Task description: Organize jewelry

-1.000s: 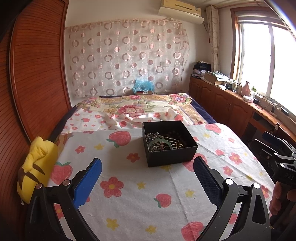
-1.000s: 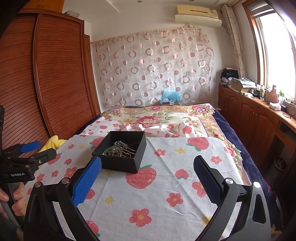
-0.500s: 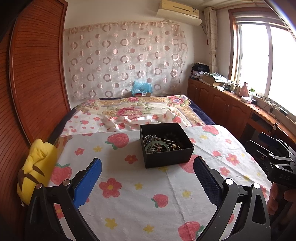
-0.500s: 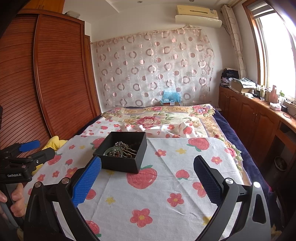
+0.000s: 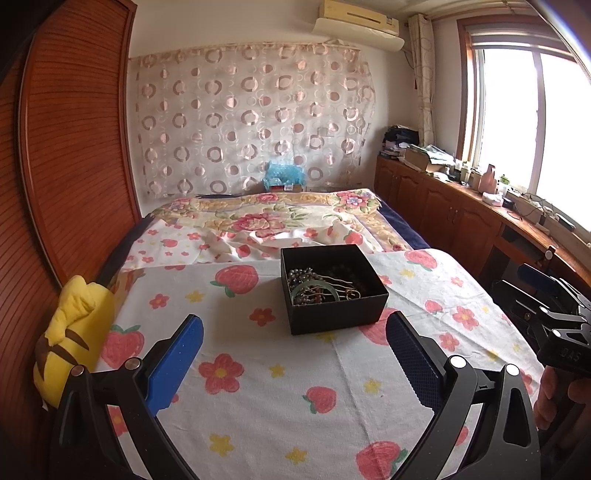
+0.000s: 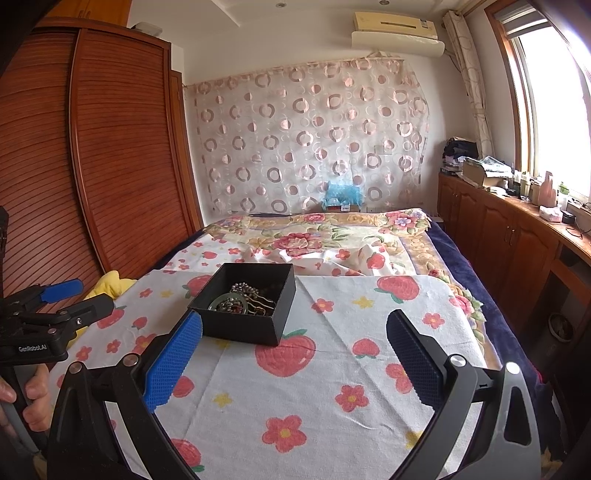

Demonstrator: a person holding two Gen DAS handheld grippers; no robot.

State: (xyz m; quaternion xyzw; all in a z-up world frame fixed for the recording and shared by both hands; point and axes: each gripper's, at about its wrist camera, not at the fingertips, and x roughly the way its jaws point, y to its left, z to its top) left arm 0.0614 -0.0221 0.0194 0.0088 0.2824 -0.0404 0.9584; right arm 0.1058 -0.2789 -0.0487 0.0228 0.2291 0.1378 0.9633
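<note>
Two hand-held black two-finger grippers with blue textured pads hover over a bed. The left gripper point(image 5: 293, 341) and the right gripper point(image 6: 294, 341) both have their jaws spread wide, released and grasping nothing. Legible writing: the body of the left gripper, seen at the left edge of the right wrist view, reads "GenRobot.AI"; the body of the right gripper, seen at the right edge of the left wrist view, bears letters resembling "DAS". One open, lidless, square black cardboard box point(image 5: 334, 314) point(image 6: 240, 325) rests on a white towel printed with strawberries and red flowers point(image 5: 258, 387) point(image 6: 332, 387), beyond the pads of both grippers and touching neither; in the right wrist view it lies just past the left pad. Inside the box lies a tangle of jewelry point(image 5: 319, 288) point(image 6: 242, 299): one pale green bangle, dark beaded strands and thin gold-coloured metal pieces; the individual pieces cannot be counted. One yellow plush toy with brown stripes point(image 5: 70, 332) sits at the left edge of the bed against the brown slatted wooden wardrobe point(image 6: 92, 147). One white air conditioner point(image 6: 397, 31) hangs on the far wall above a circle-patterned curtain point(image 5: 255, 125).
</note>
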